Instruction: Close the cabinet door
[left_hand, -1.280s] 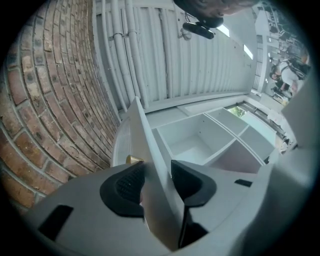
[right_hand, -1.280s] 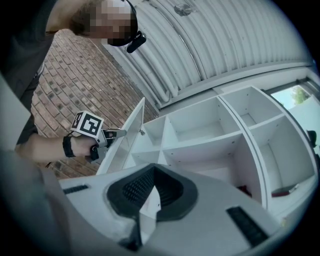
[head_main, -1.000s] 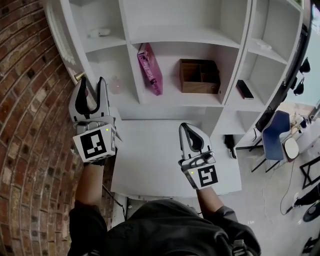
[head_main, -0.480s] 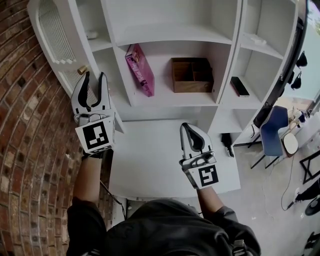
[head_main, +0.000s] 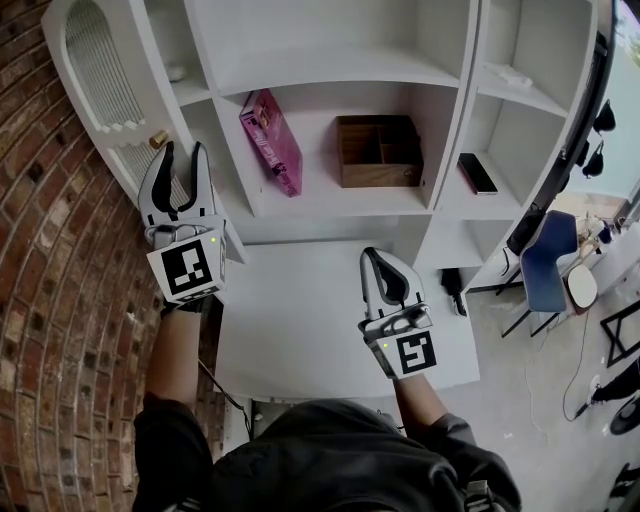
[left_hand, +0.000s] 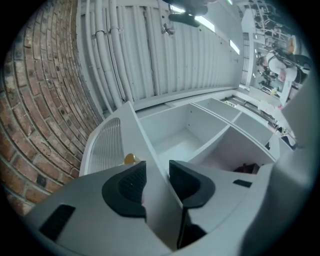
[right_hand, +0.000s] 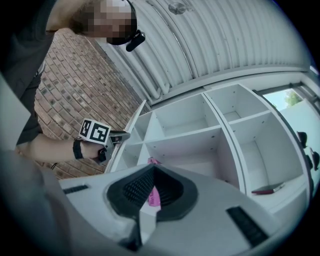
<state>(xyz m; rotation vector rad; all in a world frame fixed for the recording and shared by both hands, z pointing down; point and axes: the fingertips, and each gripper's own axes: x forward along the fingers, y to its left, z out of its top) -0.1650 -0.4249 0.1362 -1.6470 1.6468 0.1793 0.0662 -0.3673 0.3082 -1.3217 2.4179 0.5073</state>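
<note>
The white cabinet door (head_main: 95, 70), with a louvred panel and a brass knob (head_main: 157, 141), stands swung out at the left of the shelf unit (head_main: 330, 70). My left gripper (head_main: 181, 150) straddles the door's free edge just below the knob. In the left gripper view its jaws (left_hand: 156, 172) are closing, and the door's edge (left_hand: 150, 150) fills the gap between the pads. My right gripper (head_main: 372, 254) hovers over the white table (head_main: 300, 330), shut, with nothing in it (right_hand: 152, 172).
A brick wall (head_main: 50, 300) runs close behind the door at the left. The shelves hold a pink box (head_main: 270, 140), a wooden divider box (head_main: 378, 150) and a dark flat object (head_main: 475, 172). A blue chair (head_main: 548, 275) stands on the floor at the right.
My left gripper has shifted along the door's edge towards the knob, and its jaws have narrowed onto that edge. More of the door's louvred face shows. The right gripper has barely moved.
</note>
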